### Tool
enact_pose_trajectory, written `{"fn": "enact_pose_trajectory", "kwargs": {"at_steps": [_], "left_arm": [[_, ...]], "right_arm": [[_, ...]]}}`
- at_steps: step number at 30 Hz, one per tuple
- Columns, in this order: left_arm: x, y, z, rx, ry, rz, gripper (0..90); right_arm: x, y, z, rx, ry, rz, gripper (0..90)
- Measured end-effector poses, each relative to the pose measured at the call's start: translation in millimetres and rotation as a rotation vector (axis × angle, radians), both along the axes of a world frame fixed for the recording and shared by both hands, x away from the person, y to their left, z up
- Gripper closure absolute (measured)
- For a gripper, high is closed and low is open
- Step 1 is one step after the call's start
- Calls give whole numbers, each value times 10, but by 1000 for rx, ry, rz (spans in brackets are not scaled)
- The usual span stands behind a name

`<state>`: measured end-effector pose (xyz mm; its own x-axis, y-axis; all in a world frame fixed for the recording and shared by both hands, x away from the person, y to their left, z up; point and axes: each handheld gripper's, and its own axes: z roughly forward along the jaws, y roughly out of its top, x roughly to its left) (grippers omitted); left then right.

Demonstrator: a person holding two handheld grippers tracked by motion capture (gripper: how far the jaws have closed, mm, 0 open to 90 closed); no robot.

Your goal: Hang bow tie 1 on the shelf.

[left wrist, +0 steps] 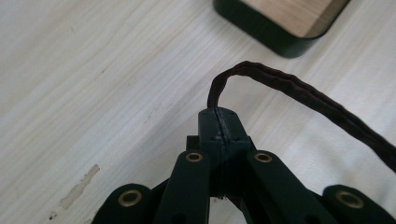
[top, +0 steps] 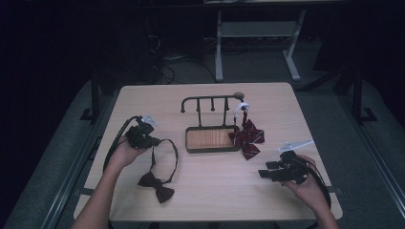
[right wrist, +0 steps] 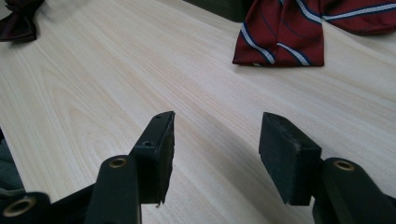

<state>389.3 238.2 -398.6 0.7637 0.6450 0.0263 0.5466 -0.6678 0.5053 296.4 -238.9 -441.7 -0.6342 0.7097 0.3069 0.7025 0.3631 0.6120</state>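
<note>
no legible text, label, brand, number or sign appears on any surface in the three views; the striped pattern on the red bow tie (top: 247,136) at the right of the stand carries no lettering.

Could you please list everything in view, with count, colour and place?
table: one, light wood, centre.
rack with tray base: one, dark frame, wooden tray floor, table centre.
striped bow tie: one, dark red with pale stripes, hanging from the rack's right end, resting by the tray.
dark bow tie: one, dark maroon, front left of the table; its strap loops up to the left gripper.
left gripper: one, black, jaws shut on the strap.
right gripper: one, black, jaws open, front right.
</note>
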Motion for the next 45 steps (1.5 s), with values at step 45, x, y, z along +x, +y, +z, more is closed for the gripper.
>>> {"fn": "enact_pose_trajectory", "kwargs": {"at_steps": [45], "left_arm": [[-463,-168,963,-18,-162,-167,900]], "right_arm": [[-10,-28,47,7,-10,-3,452]]}}
